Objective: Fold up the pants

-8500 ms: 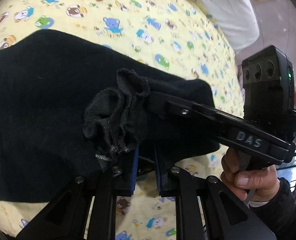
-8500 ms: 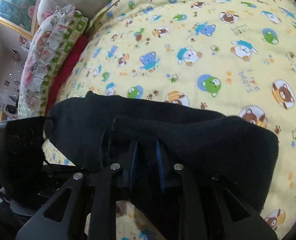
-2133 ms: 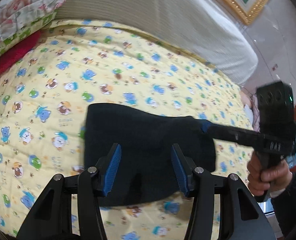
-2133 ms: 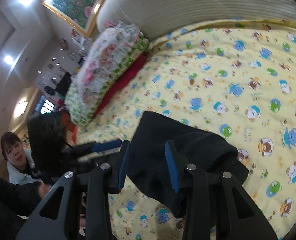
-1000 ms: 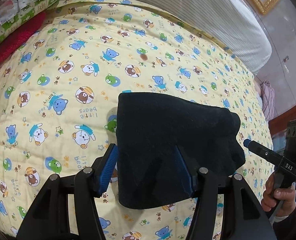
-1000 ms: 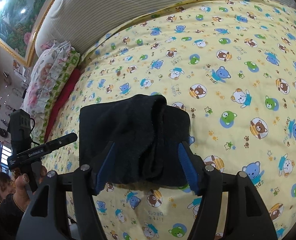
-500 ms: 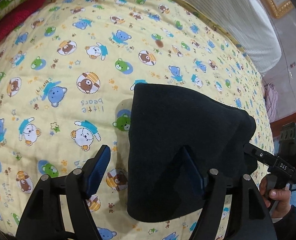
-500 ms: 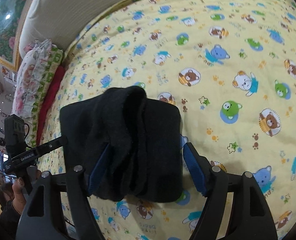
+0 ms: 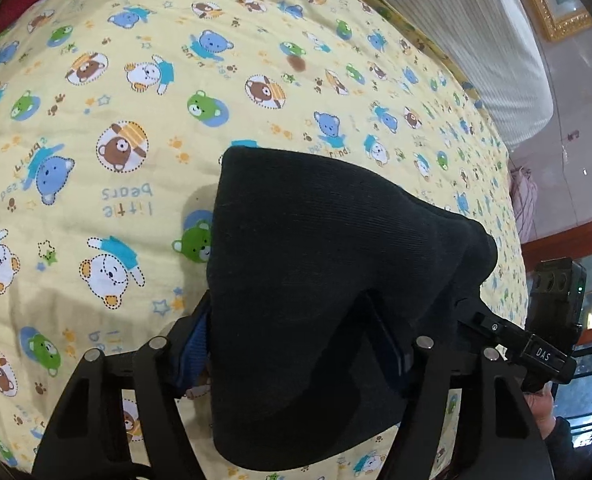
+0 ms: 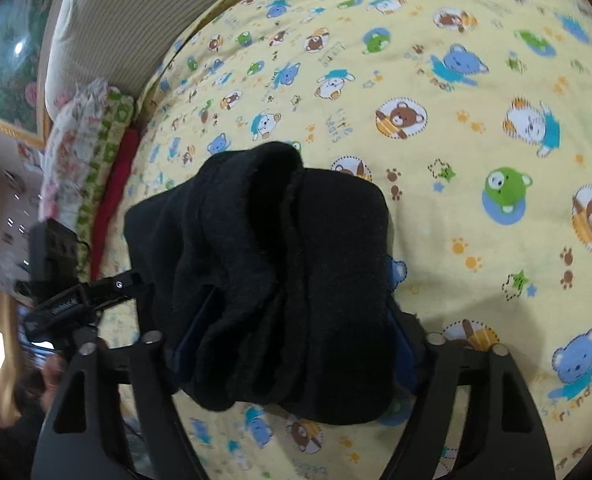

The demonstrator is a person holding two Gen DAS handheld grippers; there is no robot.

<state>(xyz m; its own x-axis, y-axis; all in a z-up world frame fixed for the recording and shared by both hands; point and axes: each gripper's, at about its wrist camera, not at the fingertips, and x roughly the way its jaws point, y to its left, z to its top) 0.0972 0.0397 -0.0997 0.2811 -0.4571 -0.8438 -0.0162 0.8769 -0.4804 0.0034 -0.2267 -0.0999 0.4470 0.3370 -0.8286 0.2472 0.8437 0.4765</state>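
The black pants [image 9: 316, 240] lie folded into a thick bundle on the yellow bear-print quilt [image 9: 96, 80]. My left gripper [image 9: 296, 344] straddles one end, jaws closing, and both blue pads touch the fabric between them. From the opposite end my right gripper [image 10: 292, 336] straddles the pants [image 10: 264, 220] where the stacked layers show. Its jaws are closing too, and the fabric bulges over both pads. The right gripper's body [image 9: 544, 354] shows at the bundle's far side, and the left gripper's body [image 10: 76, 296] likewise; both sets of tips are hidden in cloth.
A striped white headboard [image 10: 136, 12] runs along the back of the quilt [image 10: 496, 80]. A floral pillow [image 10: 84, 132] and a red cloth [image 10: 116, 184] lie at that end. The bed's edge drops off past a pink cloth [image 9: 524, 200]. A hand [image 9: 540, 408] holds the right gripper.
Both grippers have sunk toward the bundle, which now looks larger. The pads stood apart from the fabric half a second ago and now touch its sides.
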